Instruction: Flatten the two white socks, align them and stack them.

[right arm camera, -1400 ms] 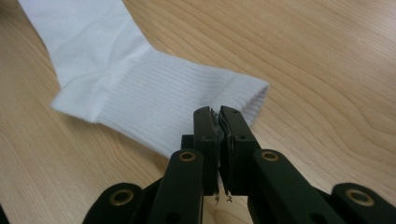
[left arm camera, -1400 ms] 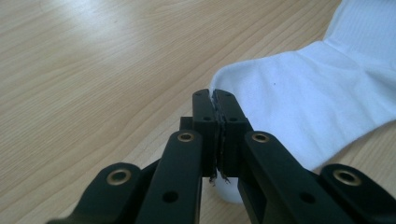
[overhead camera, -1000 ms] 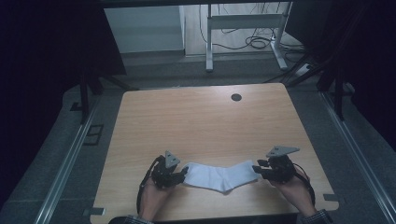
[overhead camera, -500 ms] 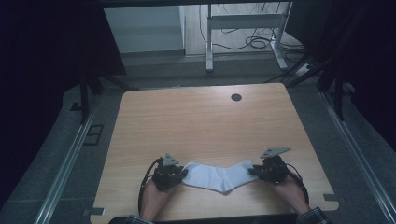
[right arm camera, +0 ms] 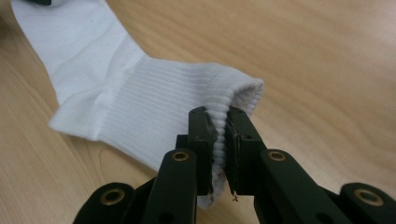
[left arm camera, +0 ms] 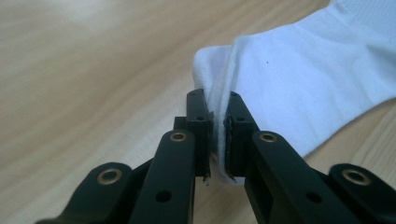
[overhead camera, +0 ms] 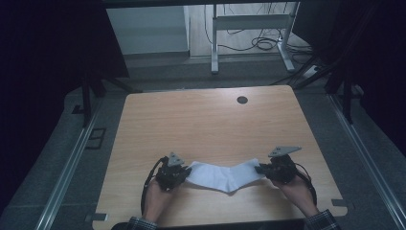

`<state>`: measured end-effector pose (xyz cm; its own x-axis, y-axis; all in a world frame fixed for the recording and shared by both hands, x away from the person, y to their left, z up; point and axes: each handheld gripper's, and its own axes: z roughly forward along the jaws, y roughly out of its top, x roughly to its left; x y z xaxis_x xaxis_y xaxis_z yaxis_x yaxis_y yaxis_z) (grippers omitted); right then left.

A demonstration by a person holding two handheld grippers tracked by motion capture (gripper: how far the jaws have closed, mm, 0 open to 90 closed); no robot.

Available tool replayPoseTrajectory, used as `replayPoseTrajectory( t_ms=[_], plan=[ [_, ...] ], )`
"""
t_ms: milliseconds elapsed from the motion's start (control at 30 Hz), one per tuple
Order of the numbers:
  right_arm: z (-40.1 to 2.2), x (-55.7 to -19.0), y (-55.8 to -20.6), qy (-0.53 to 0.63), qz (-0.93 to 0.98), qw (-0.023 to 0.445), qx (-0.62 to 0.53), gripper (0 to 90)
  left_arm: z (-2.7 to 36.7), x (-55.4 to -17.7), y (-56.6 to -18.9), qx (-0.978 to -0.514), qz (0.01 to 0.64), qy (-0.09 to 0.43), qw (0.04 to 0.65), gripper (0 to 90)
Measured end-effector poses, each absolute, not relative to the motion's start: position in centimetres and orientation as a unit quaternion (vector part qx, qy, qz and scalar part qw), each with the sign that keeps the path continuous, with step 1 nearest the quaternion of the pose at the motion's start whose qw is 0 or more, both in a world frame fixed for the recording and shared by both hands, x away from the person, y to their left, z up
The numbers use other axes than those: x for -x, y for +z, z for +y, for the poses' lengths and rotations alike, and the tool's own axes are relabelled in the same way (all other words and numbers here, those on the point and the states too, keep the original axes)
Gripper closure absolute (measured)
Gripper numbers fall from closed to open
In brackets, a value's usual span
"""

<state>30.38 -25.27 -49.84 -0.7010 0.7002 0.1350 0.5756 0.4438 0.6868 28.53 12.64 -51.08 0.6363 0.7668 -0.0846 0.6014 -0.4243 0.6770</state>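
A white sock (overhead camera: 222, 175) lies flat on the wooden table (overhead camera: 206, 124) near its front edge, bent at the heel. My left gripper (overhead camera: 184, 173) pinches the sock's smooth toe end (left arm camera: 280, 79), its jaws having just closed with the fabric between the pads. At the other end, my right gripper (overhead camera: 261, 168) has just closed its jaws on the ribbed cuff (right arm camera: 201, 100). Both pairs of pads press the cloth tight, as the left gripper (left arm camera: 218, 135) and right gripper (right arm camera: 220, 140) views show. A hand holds each gripper from below.
A small dark round hole (overhead camera: 242, 99) sits in the tabletop near its far edge. Beyond the table stands a white metal frame (overhead camera: 249, 28) with cables on the floor. Dark rails run along both sides of the table.
Both grippers have sunk a little toward the table at the sock's two ends. Their jaws have come together on the fabric.
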Motion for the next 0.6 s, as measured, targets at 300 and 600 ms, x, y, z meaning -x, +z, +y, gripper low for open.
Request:
replayPoseTrajectory(
  t_ms=[300,600],
  plan=[
    [-25.1,-32.4,-47.9,0.382,0.834,0.101,-0.384,81.5,12.4,-31.4,-48.5,-0.833,0.402,0.144,0.352,83.3],
    [-24.8,-36.0,-48.0,0.376,0.827,0.109,-0.405,81.4,11.8,-34.9,-48.4,-0.834,0.407,0.163,0.334,82.9]
  ],
)
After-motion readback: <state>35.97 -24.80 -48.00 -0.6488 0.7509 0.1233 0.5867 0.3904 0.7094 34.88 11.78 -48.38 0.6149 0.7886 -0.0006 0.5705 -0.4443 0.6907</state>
